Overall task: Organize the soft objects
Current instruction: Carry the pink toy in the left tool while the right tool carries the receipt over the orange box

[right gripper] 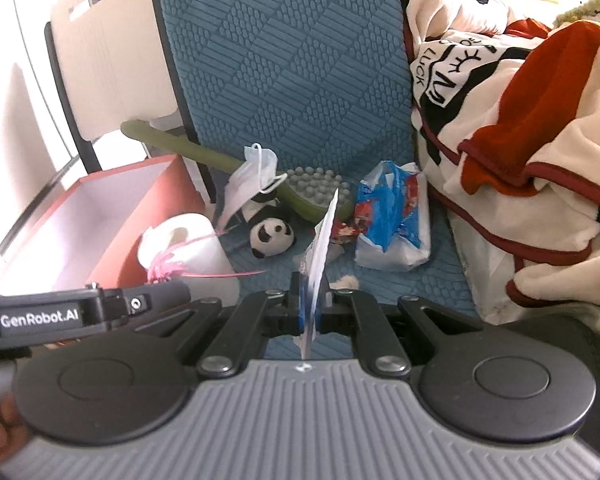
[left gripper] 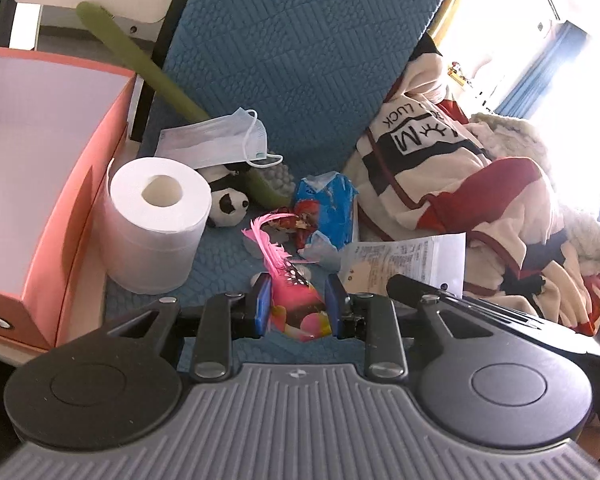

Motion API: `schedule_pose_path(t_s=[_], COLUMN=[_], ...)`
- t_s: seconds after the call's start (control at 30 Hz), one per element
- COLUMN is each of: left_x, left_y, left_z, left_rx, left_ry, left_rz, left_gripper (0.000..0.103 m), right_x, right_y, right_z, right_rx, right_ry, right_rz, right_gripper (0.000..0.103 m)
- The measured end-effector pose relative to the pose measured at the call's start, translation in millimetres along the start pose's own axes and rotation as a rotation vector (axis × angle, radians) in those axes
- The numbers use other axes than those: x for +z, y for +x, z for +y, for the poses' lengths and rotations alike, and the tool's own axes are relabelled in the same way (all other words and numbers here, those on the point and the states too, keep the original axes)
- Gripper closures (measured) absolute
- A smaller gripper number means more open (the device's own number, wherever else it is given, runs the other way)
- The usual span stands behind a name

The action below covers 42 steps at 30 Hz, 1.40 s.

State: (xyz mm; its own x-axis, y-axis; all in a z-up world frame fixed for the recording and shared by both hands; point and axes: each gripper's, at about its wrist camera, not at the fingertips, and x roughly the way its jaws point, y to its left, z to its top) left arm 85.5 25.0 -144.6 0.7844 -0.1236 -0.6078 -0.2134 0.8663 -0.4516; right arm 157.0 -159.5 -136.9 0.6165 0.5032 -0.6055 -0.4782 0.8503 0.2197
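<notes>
My left gripper (left gripper: 298, 306) is shut on a pink feather toy (left gripper: 288, 280) just above the blue seat cushion (left gripper: 300, 60). The toy also shows in the right wrist view (right gripper: 166, 264). My right gripper (right gripper: 312, 304) is shut on a flat white packet (right gripper: 320, 248), held edge-on; it also shows in the left wrist view (left gripper: 412, 260). A small panda plush (left gripper: 230, 204) (right gripper: 272, 236), a toilet paper roll (left gripper: 156, 220) (right gripper: 188, 248), a face mask (left gripper: 220, 136) (right gripper: 248, 184) and a blue tissue pack (left gripper: 332, 208) (right gripper: 392, 220) lie on the seat.
An open orange box (left gripper: 40, 168) (right gripper: 100, 220) stands left of the seat. A green back brush (left gripper: 140, 60) (right gripper: 316, 190) leans behind the panda. A white, red and black blanket (left gripper: 480, 184) (right gripper: 520, 140) is heaped on the right. A white chair back (right gripper: 112, 48) stands behind the box.
</notes>
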Motion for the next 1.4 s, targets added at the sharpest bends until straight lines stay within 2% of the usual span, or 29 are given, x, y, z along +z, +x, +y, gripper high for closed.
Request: schedule_pose_path(t_s=[0.2,0.47,0.87,1.07,1.4], left_x=[12.3,24.5,35.8,39.7,62.9], left_y=[-17.7,-50.2,-113.1,-143.7,-160.6], left_z=[6.9,28.7,80.0,113.6,194.9], left_rx=[0.014,0.054,0.165,0.219,0.293], left_ry=[0.01,-0.012,-0.066,-0.108,-0.177], left_rz=[-0.028,-0.083,-0.175,-0.201,-0.178], left_gripper=[0.07,0.07,0.07,0.07,0.07], right_x=[5.0,18.7,26.0,28.8,44.3], right_y=[-3.1,-10.4,-12.0,-1.7,47.5], right_z=[13.9,52.0,139.9,183.5,245.4], right_rx=[0.027,0.104,0.288,0.361,0.381], right_ry=[-0.007,-0.072,-0.197,-0.257,-0.302], right_rz=[-0.012,-0.039,-0.041,-0.018,0.05], right_gripper=[0.095,0.095,0.095,0.095,0.095])
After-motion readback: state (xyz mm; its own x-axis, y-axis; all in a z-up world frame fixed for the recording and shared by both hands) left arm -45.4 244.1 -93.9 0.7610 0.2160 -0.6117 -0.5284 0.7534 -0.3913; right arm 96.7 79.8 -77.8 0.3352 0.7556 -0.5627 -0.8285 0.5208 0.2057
